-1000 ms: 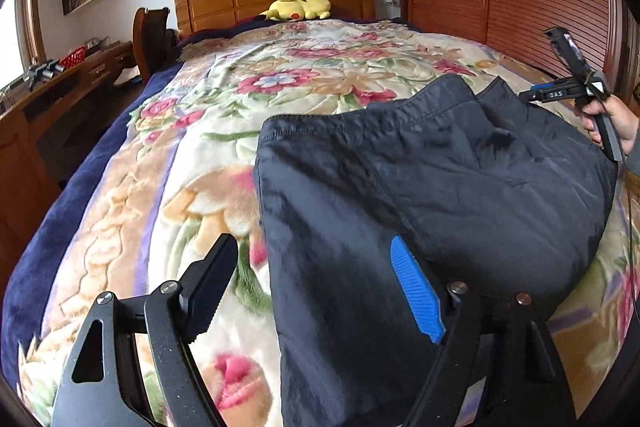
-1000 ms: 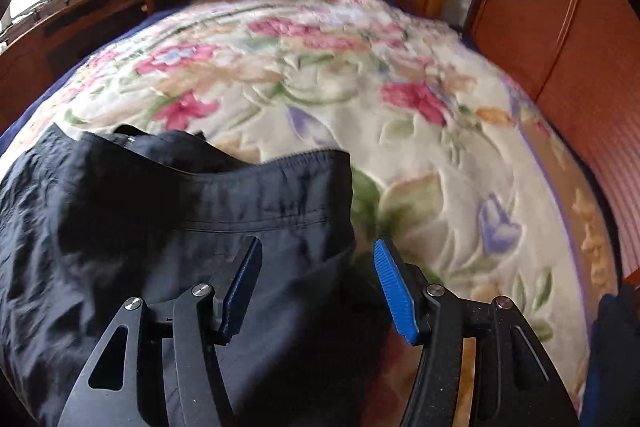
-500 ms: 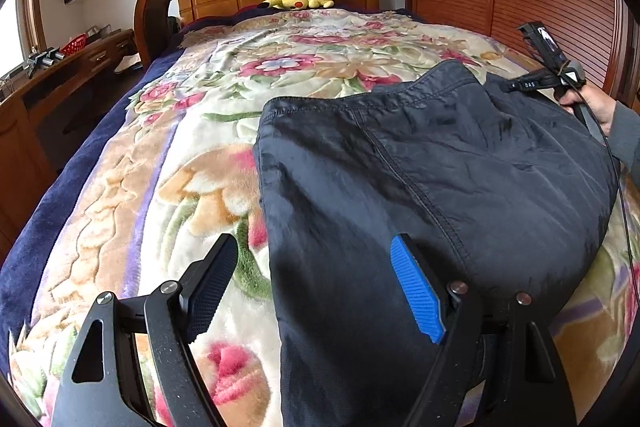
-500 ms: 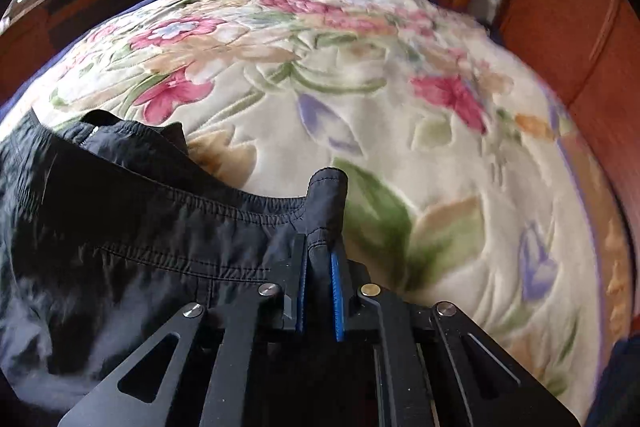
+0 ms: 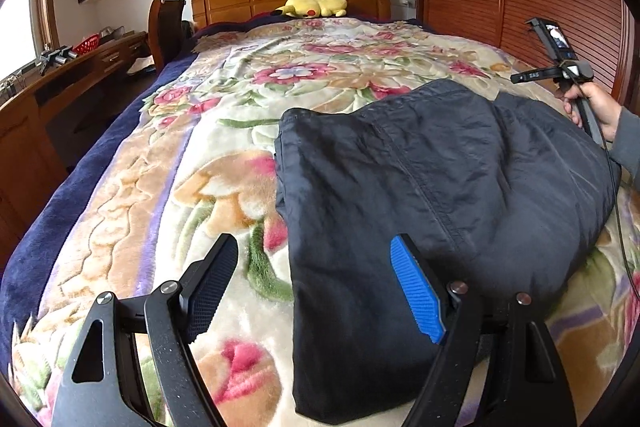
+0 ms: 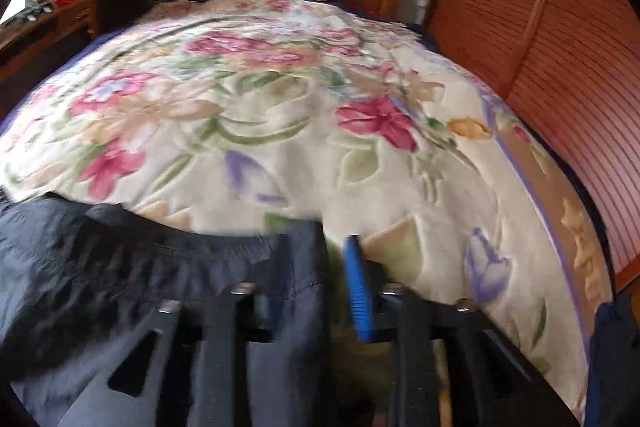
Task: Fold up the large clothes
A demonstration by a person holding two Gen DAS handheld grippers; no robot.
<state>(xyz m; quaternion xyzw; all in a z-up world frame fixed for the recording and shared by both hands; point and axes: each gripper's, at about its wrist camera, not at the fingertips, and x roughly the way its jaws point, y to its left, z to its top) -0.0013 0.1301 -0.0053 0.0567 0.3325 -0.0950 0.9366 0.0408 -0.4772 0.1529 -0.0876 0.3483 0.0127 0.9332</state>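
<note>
Left gripper (image 5: 316, 287) spread wide, empty, above black trousers' (image 5: 420, 187) edge. Right gripper (image 6: 316, 279) blurred; grip state cannot be told. Floral blanket (image 5: 192, 163) beneath.

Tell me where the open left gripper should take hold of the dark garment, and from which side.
Probably the near left edge of the dark garment, approached from its left over the floral blanket. That edge lies straight and layered, and the left gripper already straddles it with jaws wide open. The middle is puffed and offers no hem.
</note>
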